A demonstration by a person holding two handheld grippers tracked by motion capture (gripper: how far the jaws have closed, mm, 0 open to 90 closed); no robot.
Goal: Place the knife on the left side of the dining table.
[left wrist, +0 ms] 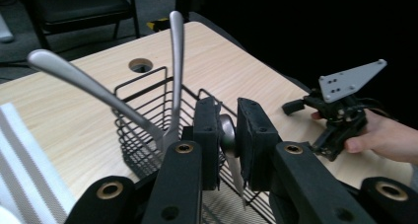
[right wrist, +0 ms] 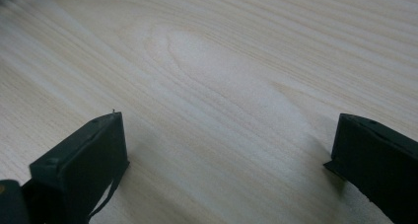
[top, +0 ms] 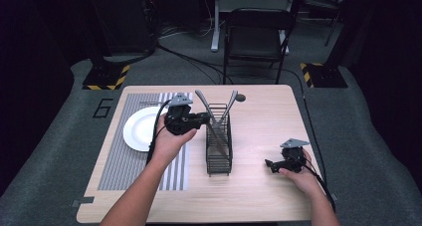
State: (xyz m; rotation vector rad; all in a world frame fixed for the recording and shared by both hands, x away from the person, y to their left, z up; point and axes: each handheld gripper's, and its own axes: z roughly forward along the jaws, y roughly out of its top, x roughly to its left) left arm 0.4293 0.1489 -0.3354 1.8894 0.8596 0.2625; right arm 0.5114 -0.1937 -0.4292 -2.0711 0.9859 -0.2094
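Wooden tabletop [top: 259, 121] under dim light, chair and cables on the floor behind. We start at our left gripper [left wrist: 228, 135]: its pads [left wrist: 206, 135] are pinched onto a knife's handle end [left wrist: 227, 132], the blade hanging down at 6 o'clock into the black wire caddy [top: 219, 146]. We judge the grip sits high on the handle so the utensil can lift straight out without snagging the mesh. Two more handles [left wrist: 98, 93] lean out of the caddy toward 10 and 12 o'clock, just beside the held knife. Outward, at 9 o'clock from the caddy in the high view, a white plate [top: 139, 129] rests on a striped placemat [top: 124, 161], likely the destination. Our right gripper [right wrist: 226, 150] rests low over bare wood at 4 o'clock, jaws wide, nothing between them, kept clear.
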